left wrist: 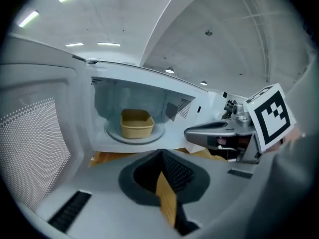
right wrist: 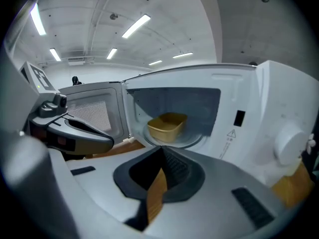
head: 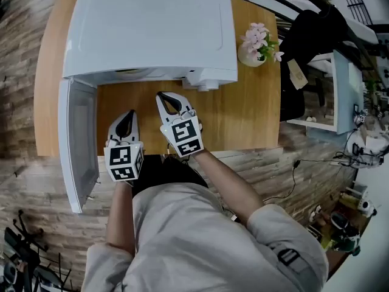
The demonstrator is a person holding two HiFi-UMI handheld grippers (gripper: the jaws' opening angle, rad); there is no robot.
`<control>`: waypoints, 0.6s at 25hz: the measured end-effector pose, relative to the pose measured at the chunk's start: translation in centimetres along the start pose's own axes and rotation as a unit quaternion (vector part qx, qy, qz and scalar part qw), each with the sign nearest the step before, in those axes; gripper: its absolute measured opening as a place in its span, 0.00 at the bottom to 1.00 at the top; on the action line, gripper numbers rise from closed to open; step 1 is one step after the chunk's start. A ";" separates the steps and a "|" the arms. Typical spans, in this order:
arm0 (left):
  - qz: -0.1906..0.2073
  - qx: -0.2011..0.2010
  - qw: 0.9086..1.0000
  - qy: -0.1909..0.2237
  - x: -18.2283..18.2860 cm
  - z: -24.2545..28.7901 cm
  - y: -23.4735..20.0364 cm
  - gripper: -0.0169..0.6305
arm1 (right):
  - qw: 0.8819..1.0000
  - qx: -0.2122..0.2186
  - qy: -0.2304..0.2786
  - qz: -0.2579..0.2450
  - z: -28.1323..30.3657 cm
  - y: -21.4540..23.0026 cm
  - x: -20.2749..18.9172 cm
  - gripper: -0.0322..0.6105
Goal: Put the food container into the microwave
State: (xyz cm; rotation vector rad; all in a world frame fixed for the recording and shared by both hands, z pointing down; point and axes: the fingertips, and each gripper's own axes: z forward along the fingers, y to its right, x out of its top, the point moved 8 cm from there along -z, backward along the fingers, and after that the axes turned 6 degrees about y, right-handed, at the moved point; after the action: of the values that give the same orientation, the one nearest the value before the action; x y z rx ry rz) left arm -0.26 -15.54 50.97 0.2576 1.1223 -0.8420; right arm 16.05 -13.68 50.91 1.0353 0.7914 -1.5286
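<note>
A tan food container (left wrist: 136, 123) sits on the glass turntable inside the white microwave (head: 152, 29); the right gripper view shows the container (right wrist: 167, 126) there too. The microwave door (head: 76, 145) hangs open to the left. My left gripper (head: 126, 123) and right gripper (head: 172, 102) hover side by side over the wooden table (head: 243, 114), in front of the open cavity. Both are shut with nothing between their jaws. Each is well short of the container. The right gripper (left wrist: 219, 133) shows in the left gripper view, the left gripper (right wrist: 75, 131) in the right gripper view.
A small vase of pink flowers (head: 258, 41) stands on the table right of the microwave. The microwave's knob (right wrist: 289, 143) and control panel are on its right side. The table's front edge lies just under my grippers; wood-look floor surrounds it.
</note>
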 end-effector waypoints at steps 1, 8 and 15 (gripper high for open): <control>0.001 -0.004 1.000 -0.001 0.1 0.0 0.2 0.04 | 1.000 -0.004 0.001 0.002 -0.4 0.1 -0.1 0.06; 0.020 -0.021 1.000 -0.004 1.1 -0.1 1.5 0.04 | 0.999 -0.037 0.013 0.029 -3.5 1.2 -0.2 0.05; 0.038 -0.030 0.999 0.002 2.6 -0.2 2.6 0.04 | 0.997 -0.066 0.037 0.032 -6.1 2.4 0.7 0.05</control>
State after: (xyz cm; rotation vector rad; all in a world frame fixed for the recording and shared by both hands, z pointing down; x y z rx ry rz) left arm 1.91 -14.93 48.05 0.2504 1.1331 -0.7388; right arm 19.57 -9.00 47.88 1.0139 0.8895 -1.3718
